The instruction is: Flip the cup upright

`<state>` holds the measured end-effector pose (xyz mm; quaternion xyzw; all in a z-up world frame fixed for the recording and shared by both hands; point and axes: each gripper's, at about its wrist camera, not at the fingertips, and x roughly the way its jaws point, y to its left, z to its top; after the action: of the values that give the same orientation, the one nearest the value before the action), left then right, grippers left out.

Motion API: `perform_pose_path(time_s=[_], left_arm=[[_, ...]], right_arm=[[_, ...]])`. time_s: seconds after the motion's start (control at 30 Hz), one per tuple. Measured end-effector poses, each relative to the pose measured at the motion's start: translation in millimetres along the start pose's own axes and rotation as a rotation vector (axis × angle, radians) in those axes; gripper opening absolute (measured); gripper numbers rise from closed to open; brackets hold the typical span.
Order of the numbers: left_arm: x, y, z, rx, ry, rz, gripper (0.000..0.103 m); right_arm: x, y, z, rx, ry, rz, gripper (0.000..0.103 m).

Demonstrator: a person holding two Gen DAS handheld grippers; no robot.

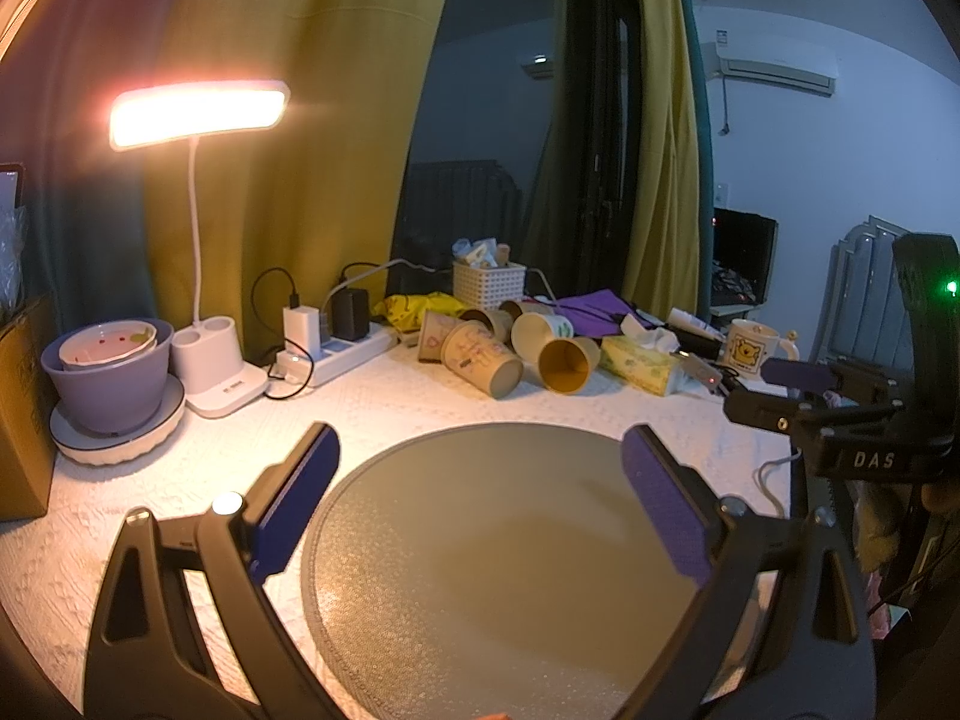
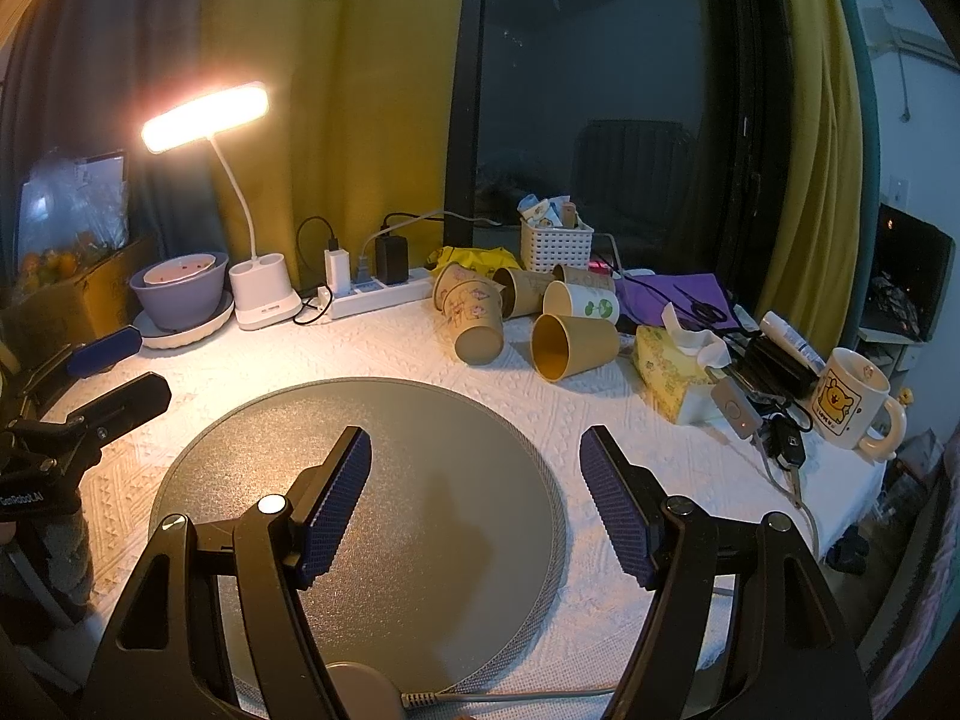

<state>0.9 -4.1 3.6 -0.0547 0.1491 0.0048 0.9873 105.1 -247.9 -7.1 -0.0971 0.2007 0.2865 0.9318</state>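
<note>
Partly hidden behind one another, several paper cups [image 2: 543, 312] lie on their sides in a heap at the far side of the table [image 2: 336, 348], beyond the round grey mat [image 2: 420, 420]. Nearest the mat, a plain yellow-brown cup [image 2: 573, 346] lies with its open mouth facing the near left, just left of a tissue pack [image 2: 666, 378]. Print on the cups is too blurred to read. Both tools hover over the mat with fingers apart, holding nothing: the left tool [image 1: 480, 498] and the right tool [image 2: 474, 507]. Cut off at the frame edges, each tool's body shows in the other's view; "DAS" reads on the right one. At far right, a bear mug [image 2: 852, 402] stands upright.
</note>
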Motion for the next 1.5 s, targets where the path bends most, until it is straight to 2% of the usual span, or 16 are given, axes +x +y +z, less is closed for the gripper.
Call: perform_pose_path(time_s=[0.33, 0.5, 0.63, 0.77, 0.97, 1.27, 1.5], left_arm=[[1.8, -6.2, -0.3, 0.01, 0.006, 0.0, 0.096], [6.1, -8.7, -2.2, 0.015, 0.025, 0.005, 0.096], [25.3, -3.3, -3.4, -0.023, 0.091, 0.008, 0.096], [43.8, -7.0, -0.7, -0.018, 0.141, 0.049, 0.096], [99.3, -9.3, 19.4, -0.098, 0.283, 0.055, 0.096], [183.5, -22.8, 53.5, -0.143, 0.38, 0.073, 0.096], [256.9, -21.8, 63.9, -0.224, 0.452, 0.075, 0.096]], right_arm=[[0.2, 2.2, 3.9, 0.003, 0.006, 0.008, 0.075], [13.1, -9.8, 6.6, 0.011, 0.022, 0.025, 0.075], [32.8, -28.4, 5.2, 0.02, 0.039, 0.035, 0.075], [54.6, -49.3, 9.6, 0.028, 0.053, 0.046, 0.075], [86.2, -81.9, 25.7, 0.015, 0.047, 0.054, 0.075], [141.2, -124.1, 53.5, 0.018, 0.073, 0.106, 0.075], [187.3, -148.1, 74.9, 0.088, 0.095, 0.132, 0.075]])
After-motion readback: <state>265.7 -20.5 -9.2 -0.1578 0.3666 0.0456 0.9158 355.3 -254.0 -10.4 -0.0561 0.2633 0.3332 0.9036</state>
